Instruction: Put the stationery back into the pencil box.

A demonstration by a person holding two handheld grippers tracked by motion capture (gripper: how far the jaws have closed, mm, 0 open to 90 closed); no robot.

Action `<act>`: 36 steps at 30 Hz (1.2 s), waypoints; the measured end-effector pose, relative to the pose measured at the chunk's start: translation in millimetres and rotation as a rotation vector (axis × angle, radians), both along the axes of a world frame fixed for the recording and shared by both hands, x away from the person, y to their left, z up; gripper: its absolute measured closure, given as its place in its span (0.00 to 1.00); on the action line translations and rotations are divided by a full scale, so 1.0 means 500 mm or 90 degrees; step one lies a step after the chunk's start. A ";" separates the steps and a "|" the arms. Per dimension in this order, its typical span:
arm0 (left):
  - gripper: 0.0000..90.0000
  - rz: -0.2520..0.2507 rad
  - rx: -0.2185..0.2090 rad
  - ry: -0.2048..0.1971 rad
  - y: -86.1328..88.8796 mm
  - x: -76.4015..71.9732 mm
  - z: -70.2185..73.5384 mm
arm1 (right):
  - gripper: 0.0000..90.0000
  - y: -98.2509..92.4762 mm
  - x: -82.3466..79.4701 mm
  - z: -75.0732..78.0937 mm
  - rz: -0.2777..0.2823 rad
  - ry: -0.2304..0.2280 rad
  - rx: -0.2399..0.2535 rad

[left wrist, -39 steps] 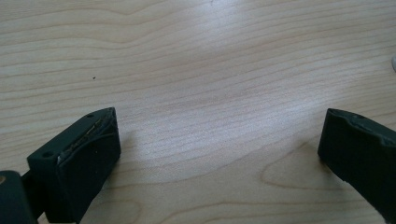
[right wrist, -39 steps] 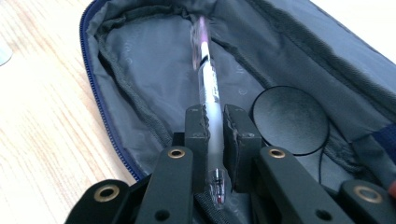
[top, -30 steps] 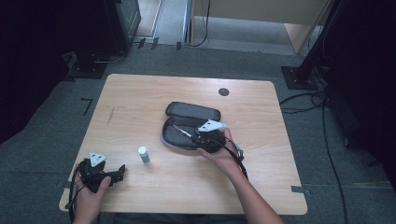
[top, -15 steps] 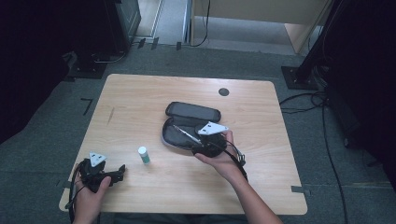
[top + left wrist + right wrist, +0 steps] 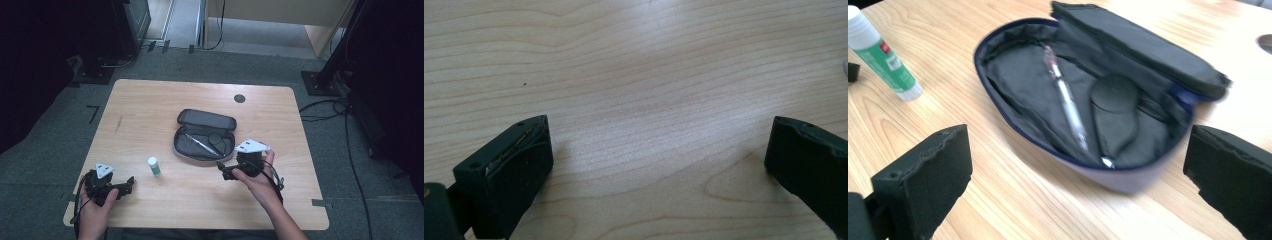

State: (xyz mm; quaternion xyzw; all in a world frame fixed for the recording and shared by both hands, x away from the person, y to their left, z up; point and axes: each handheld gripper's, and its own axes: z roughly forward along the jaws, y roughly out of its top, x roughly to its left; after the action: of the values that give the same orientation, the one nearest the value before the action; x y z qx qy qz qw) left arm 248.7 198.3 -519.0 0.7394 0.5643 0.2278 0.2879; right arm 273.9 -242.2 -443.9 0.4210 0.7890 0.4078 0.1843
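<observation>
A dark pencil case [image 5: 205,137] lies open in the middle of the table, lid folded back. Inside it lie a clear pen [image 5: 202,144] and a round black disc [image 5: 217,140]. My right gripper [image 5: 222,170] sits just in front of the case's near right corner, pointing left. Its jaws have just been opening and now stand open with nothing between them. In the right gripper view, the case [image 5: 1023,75], pen [image 5: 1068,107] and disc [image 5: 1114,93] lie beyond the open right gripper [image 5: 1073,185]. My left gripper [image 5: 127,184] rests open at the near left, over bare wood [image 5: 659,165].
A white and green glue stick [image 5: 154,165] stands upright between the two hands, left of the case [image 5: 883,57]. The wooden table [image 5: 150,110] has a round black grommet [image 5: 239,98] near its far edge. Stands and cables lie on the floor around it.
My right gripper has pulled back from over the case toward the table's near right, and its jaws have spread wide. The pen stays lying in the case. The left hand has not moved.
</observation>
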 end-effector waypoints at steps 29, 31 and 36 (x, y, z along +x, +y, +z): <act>0.00 -0.039 -0.050 -0.044 -0.002 -0.025 0.038 | 0.00 -0.220 -0.110 -0.041 -0.110 0.025 0.008; 0.00 -0.049 -0.050 -0.060 -0.006 -0.032 0.051 | 0.00 -0.238 -0.114 -0.049 -0.121 0.029 0.005; 0.00 -0.076 -0.065 -0.071 -0.019 -0.043 0.073 | 0.00 -0.268 -0.122 -0.068 -0.143 0.045 0.000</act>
State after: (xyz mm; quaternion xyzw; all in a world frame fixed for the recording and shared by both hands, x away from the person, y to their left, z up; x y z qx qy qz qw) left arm 227.0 188.8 -482.3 0.7422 0.5133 0.2222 0.3691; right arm 213.0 -376.2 -477.7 0.5209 0.7426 0.3698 0.2011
